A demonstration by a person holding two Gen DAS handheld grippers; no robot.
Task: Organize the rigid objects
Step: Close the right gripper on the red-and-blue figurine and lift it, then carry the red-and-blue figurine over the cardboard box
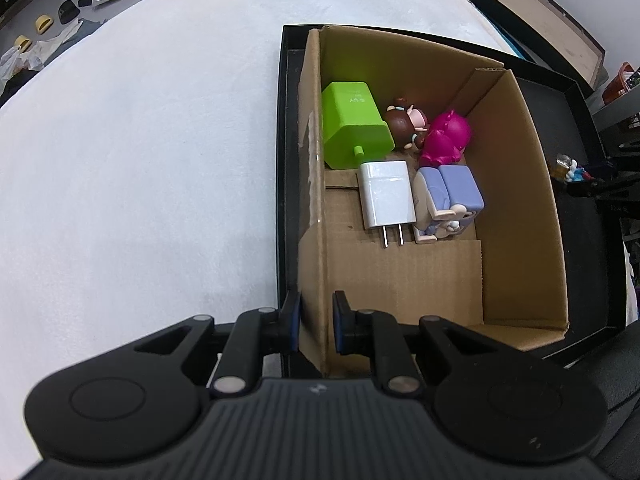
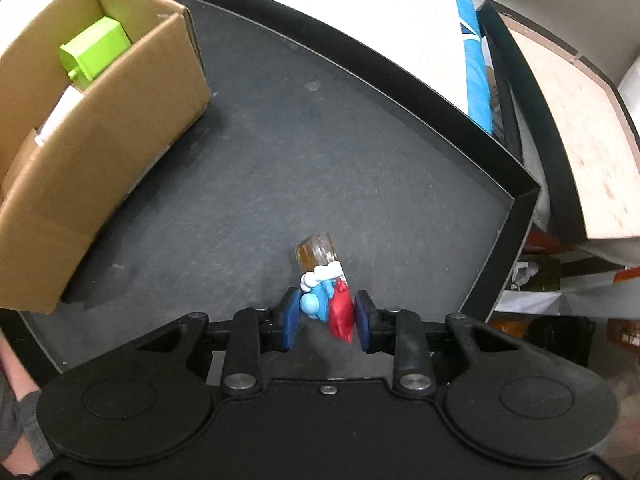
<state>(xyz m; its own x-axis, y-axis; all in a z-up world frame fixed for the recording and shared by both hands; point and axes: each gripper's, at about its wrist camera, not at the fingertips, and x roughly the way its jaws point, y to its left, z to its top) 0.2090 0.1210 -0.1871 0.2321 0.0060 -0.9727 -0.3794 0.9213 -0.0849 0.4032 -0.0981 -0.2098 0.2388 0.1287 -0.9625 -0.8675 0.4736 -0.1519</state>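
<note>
My right gripper point(image 2: 327, 316) is shut on a small blue and red figurine point(image 2: 326, 300) that carries a clear brown mug, just above the floor of the black tray point(image 2: 524, 200). That same figurine point(image 1: 568, 166) shows at the right edge of the left wrist view. My left gripper point(image 1: 316, 322) is shut on the near left wall of the cardboard box point(image 1: 312, 200). Inside the box lie a green charger point(image 1: 354, 126), a white charger point(image 1: 386, 198), a brown-haired doll point(image 1: 406, 122), a magenta toy point(image 1: 446, 132) and a lilac figure point(image 1: 450, 200).
The cardboard box point(image 2: 100, 152) stands in the tray's left part. A white cloth point(image 1: 140, 160) covers the table to the left. A second black-edged tray with a pale board point(image 2: 568, 128) lies to the right. Part of a person's arm point(image 2: 16, 384) shows at the lower left.
</note>
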